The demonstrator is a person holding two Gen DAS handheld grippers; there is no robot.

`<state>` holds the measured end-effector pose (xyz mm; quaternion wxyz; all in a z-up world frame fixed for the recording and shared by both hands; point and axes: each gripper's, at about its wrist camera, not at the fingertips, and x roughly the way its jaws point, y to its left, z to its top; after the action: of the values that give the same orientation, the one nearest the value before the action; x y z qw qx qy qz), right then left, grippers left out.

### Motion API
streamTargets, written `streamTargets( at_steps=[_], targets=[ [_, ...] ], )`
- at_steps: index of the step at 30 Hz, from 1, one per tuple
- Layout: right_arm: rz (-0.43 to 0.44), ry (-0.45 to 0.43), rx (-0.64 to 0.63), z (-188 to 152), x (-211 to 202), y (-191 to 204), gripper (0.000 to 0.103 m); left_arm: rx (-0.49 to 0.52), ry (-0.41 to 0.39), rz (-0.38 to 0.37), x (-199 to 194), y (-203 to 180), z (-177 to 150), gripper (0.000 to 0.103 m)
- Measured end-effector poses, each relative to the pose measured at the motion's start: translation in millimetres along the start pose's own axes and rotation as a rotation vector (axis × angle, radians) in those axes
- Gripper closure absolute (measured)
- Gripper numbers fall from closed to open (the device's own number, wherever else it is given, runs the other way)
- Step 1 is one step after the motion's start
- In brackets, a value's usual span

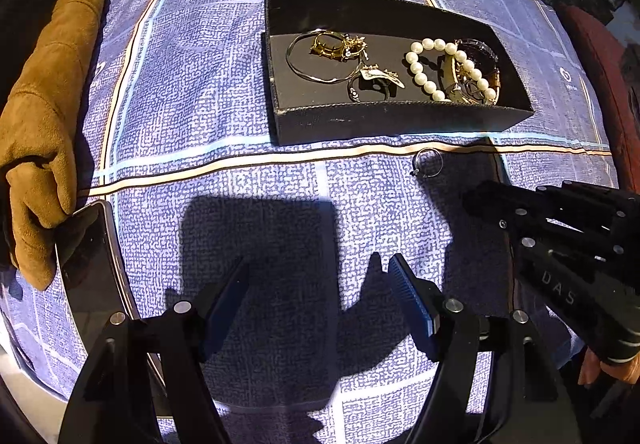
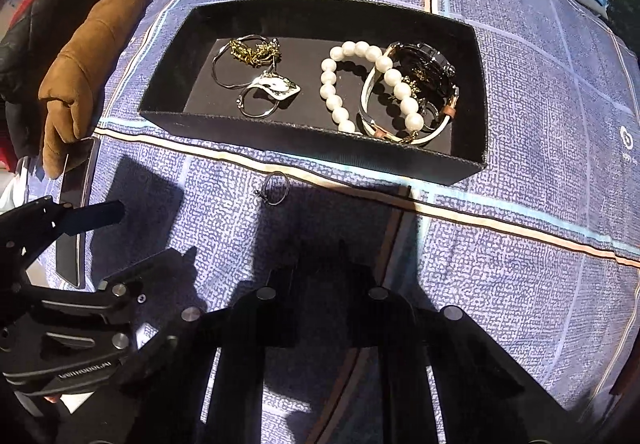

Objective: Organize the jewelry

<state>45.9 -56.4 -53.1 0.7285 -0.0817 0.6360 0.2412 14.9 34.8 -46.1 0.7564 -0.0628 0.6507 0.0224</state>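
Ring (image 2: 276, 187) on cloth (image 2: 520, 284), just before black tray (image 2: 304, 141).

The cloth (image 2: 520, 171) is patterned in a blue-and-white weave crossed by cream, black and light-blue stripes. The tray (image 2: 304, 147) is finished in black. The pearl bracelet (image 2: 332, 83) is coloured white. The cushion (image 1: 44, 115) is coloured tan.
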Motion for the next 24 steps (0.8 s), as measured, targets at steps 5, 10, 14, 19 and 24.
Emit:
streamTargets(
  at_steps=[5, 10, 14, 19, 24],
  targets=[
    [-0.011, -0.024, -0.019, 19.4, 2.3, 13.9, 0.058, -0.018, 0.003, 0.016, 0.4, 8.9, 1.4, 0.033],
    [-0.033, -0.017, -0.064, 32.0, 11.8, 30.0, 0.063, -0.065, 0.017, 0.021, -1.5, 26.8, -7.3, 0.033],
    [-0.082, 0.001, -0.111, 33.8, 19.7, 38.4, 0.080, -0.074, 0.016, 0.021, -3.7, 32.1, -10.5, 0.033],
    [-0.044, -0.012, -0.064, 16.2, 7.9, 18.6, 0.080, -0.059, 0.011, 0.006, -7.5, 33.0, -14.7, 0.033],
    [-0.022, -0.011, -0.010, -9.0, -3.2, -5.5, 0.080, -0.024, 0.011, -0.012, 3.1, 6.2, -2.9, 0.033]
  ],
)
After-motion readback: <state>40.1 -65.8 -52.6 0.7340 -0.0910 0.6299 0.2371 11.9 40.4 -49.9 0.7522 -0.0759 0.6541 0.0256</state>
